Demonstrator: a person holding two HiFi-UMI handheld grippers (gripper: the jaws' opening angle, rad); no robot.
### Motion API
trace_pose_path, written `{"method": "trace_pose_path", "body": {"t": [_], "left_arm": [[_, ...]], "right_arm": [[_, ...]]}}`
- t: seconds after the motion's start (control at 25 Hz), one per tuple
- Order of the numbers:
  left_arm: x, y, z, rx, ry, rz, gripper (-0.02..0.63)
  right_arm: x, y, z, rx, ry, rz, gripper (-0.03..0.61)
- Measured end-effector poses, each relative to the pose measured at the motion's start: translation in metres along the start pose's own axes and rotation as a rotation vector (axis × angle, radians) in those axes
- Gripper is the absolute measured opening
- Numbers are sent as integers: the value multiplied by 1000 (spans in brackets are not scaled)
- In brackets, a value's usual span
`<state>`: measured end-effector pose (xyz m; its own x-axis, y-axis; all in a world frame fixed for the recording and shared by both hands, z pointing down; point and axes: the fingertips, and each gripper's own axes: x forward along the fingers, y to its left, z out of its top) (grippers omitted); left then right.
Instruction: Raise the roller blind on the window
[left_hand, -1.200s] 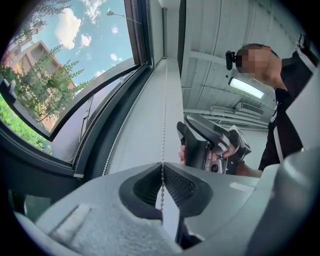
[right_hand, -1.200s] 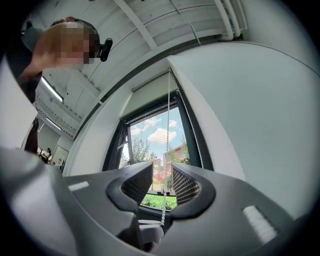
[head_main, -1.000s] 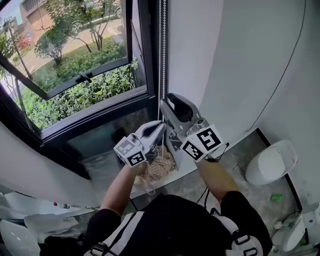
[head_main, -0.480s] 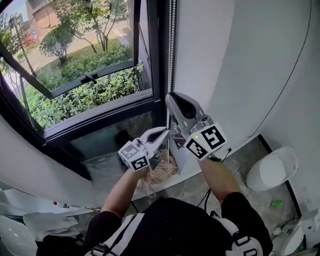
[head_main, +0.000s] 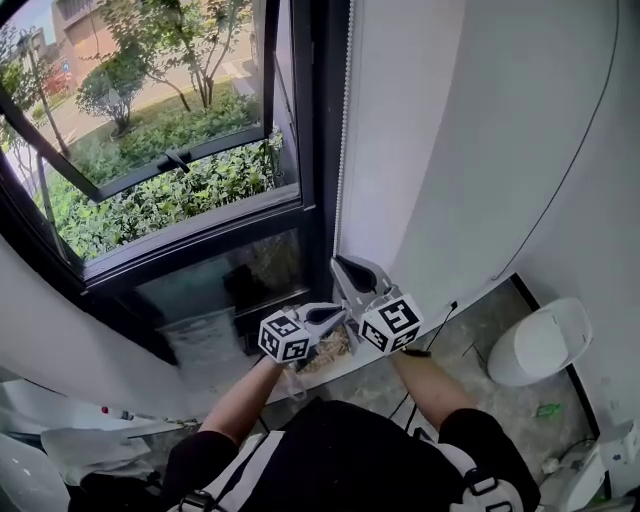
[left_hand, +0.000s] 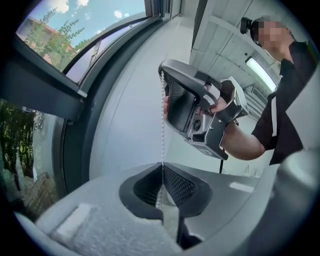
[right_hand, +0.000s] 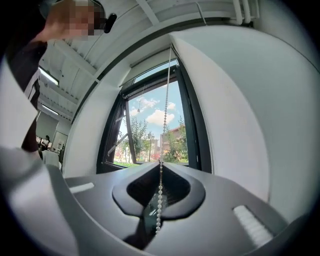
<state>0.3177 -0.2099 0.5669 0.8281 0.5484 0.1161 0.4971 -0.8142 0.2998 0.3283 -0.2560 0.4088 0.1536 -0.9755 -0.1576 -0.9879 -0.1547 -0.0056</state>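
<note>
A white bead chain (head_main: 345, 150) hangs down the right side of the dark window frame (head_main: 315, 120). My right gripper (head_main: 337, 263) is shut on this chain, low by the sill. Just beneath it, my left gripper (head_main: 341, 312) is shut on the same chain. In the left gripper view the chain (left_hand: 162, 125) runs taut from my left gripper (left_hand: 161, 166) up to the right gripper's grey body (left_hand: 200, 112). In the right gripper view the chain (right_hand: 165, 110) rises from my right gripper (right_hand: 160, 164) toward the window top. No blind fabric covers the glass.
A tilted window sash (head_main: 150, 160) stands open over green bushes outside. A white wall (head_main: 450, 150) with a thin black cable (head_main: 570, 150) is at the right. A white bin (head_main: 545, 345) stands on the floor, and a straw-like heap (head_main: 330, 352) lies under the grippers.
The right gripper, open beside the chain a second ago, has shut on it. Both grippers have since come down along the window edge toward the sill.
</note>
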Motion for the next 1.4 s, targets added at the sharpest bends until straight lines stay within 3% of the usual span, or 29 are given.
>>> {"method": "trace_pose_path", "body": {"t": [0.08, 0.12, 0.2, 0.36, 0.48, 0.64, 0.76, 0.88, 1.16, 1.28, 1.4], "left_arm": [[-4, -3, -11, 18, 29, -12, 16], [-8, -3, -8, 23, 18, -11, 52], [-18, 5, 7, 25, -37, 5, 94], [-43, 25, 48, 29, -162, 49, 97], [-61, 29, 99, 66, -282, 74, 97], [-73, 7, 197, 193, -439, 57, 97], [-75, -14, 263, 223, -536, -5, 97], [-69, -29, 305, 223, -587, -100, 113], [-47, -59, 315, 261, -555, -194, 91], [-46, -61, 313, 260, -563, -196, 8], [-47, -61, 313, 281, -563, -167, 12]], "right_arm": [[-7, 0, -10, 15, 18, -2, 12], [-8, 0, -10, 17, 21, 1, 12], [-8, 1, -7, 3, 27, 10, 14], [-11, 0, -5, 21, 24, 12, 12], [-11, 2, -6, 26, 27, 18, 12], [-9, 5, -6, 23, 35, 27, 14], [-9, 8, -5, 23, 38, 33, 14], [-7, 8, -4, 16, 45, 35, 14], [-10, 8, -6, 16, 53, 33, 14], [-12, 8, -5, 11, 50, 36, 14], [-14, 9, -4, 10, 49, 39, 14]]}}
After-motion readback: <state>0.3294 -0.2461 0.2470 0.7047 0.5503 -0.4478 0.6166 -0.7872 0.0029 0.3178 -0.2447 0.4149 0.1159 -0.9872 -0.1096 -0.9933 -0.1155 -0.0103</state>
